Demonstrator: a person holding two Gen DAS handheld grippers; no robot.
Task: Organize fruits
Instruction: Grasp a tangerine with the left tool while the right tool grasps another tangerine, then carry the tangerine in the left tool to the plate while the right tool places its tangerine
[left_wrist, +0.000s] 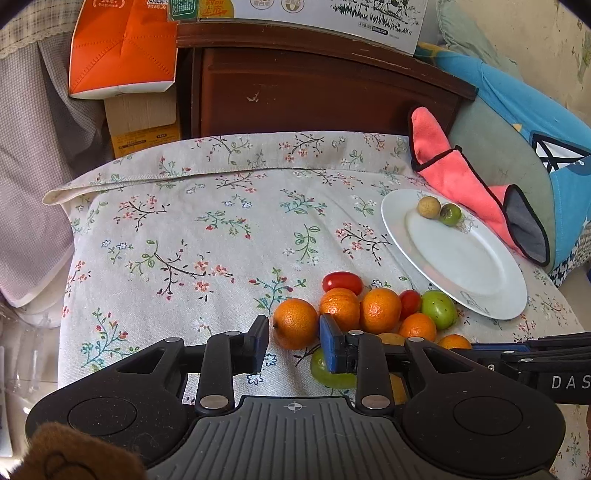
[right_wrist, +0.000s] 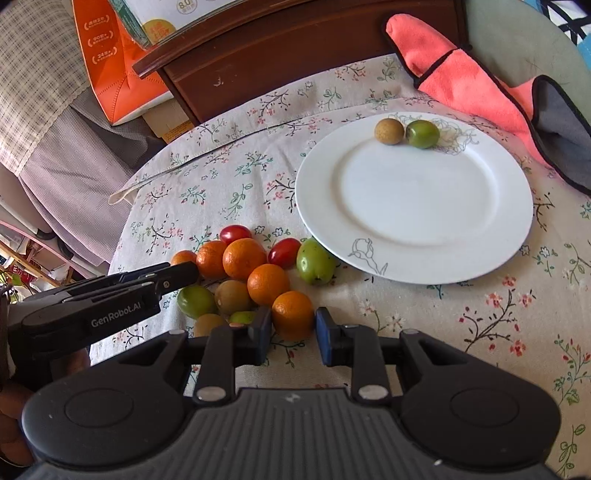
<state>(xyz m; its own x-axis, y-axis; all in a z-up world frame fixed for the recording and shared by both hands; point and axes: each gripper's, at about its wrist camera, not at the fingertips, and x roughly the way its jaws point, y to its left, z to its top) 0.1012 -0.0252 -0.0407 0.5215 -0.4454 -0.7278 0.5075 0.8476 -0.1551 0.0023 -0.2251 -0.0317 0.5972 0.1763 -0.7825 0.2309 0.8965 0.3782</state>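
A pile of small oranges, red tomatoes and green and brown fruits lies on the floral cloth. My left gripper is open with its jaws either side of the leftmost orange. My right gripper is open around the nearest orange. Neither is closed on its fruit. A white plate stands to the right of the pile and holds a brown fruit and a green fruit. It also shows in the right wrist view with the same two fruits at its far rim.
A pink and grey cloth lies behind the plate. A dark wooden cabinet and an orange box stand beyond the table's far edge. The left gripper's body reaches into the pile from the left in the right wrist view.
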